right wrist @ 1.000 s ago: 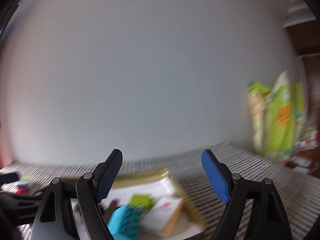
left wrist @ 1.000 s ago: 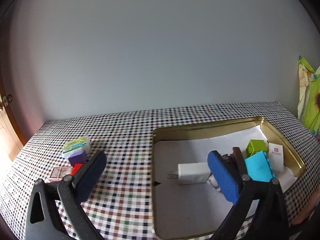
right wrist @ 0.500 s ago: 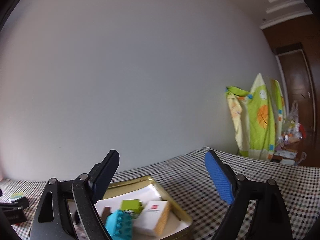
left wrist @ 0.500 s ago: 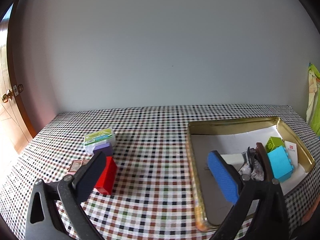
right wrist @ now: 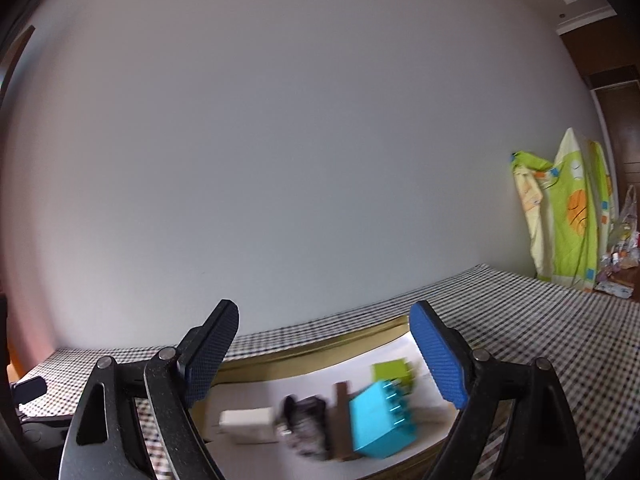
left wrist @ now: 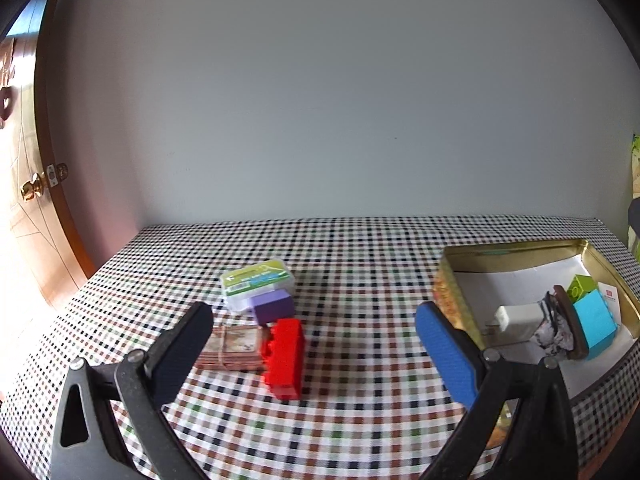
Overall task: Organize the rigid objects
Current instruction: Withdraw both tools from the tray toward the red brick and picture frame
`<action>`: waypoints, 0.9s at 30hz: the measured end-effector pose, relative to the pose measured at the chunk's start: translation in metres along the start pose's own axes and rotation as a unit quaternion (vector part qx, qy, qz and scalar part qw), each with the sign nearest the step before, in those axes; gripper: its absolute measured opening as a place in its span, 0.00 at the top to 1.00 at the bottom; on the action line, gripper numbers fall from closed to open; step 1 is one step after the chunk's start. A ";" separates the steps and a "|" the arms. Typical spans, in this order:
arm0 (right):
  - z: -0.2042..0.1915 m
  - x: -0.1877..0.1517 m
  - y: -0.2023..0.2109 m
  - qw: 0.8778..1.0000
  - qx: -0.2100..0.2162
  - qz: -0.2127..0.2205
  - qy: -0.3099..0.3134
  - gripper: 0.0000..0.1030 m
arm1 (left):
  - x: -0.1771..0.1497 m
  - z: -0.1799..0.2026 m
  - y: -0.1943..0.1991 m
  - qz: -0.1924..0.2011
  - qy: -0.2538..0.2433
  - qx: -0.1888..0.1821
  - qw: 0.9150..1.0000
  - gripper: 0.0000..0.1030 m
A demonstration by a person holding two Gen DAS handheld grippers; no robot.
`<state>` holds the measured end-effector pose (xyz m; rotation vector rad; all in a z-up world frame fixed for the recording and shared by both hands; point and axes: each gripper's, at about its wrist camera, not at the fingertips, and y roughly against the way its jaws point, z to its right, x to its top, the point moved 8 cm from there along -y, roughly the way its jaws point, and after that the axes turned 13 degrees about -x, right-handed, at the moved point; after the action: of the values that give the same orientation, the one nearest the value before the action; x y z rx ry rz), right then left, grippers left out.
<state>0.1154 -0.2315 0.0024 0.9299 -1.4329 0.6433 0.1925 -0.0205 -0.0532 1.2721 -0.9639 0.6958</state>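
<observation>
The left gripper (left wrist: 308,330), fingers wide and empty, is lining up on the red block (left wrist: 285,358) near the surface's left edge; next it needs lowering and closing. The right gripper (right wrist: 324,356), also wide and empty, is hovering over the gold tin (right wrist: 320,346).

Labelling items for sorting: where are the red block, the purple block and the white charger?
red block (left wrist: 285,354), left wrist view, front face
purple block (left wrist: 273,306), left wrist view, front face
white charger (left wrist: 518,317), left wrist view, side face

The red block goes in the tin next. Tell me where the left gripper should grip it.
Grip the red block across its flat left and right sides, coming from the front. It stands upright, the left gripper is open and already frames it; the banded bundle crowding its left side leaves little room.
</observation>
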 end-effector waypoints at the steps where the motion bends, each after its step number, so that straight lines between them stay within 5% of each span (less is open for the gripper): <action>1: -0.006 -0.001 0.002 1.000 0.006 -0.003 -0.001 0.14 | 0.000 -0.005 0.000 0.001 0.002 0.002 1.000 0.00; 16: -0.084 -0.025 0.015 0.997 0.072 -0.023 0.028 0.14 | -0.005 -0.111 -0.002 -0.003 0.037 0.068 0.997 0.00; 27: -0.151 -0.064 0.013 0.981 0.149 -0.100 0.076 0.14 | -0.010 -0.184 -0.008 -0.020 0.075 0.115 0.990 0.00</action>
<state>0.1805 -0.0878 -0.0444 1.2156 -1.1080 0.7724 0.2327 0.1589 -0.0690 1.4143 -0.7488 0.8779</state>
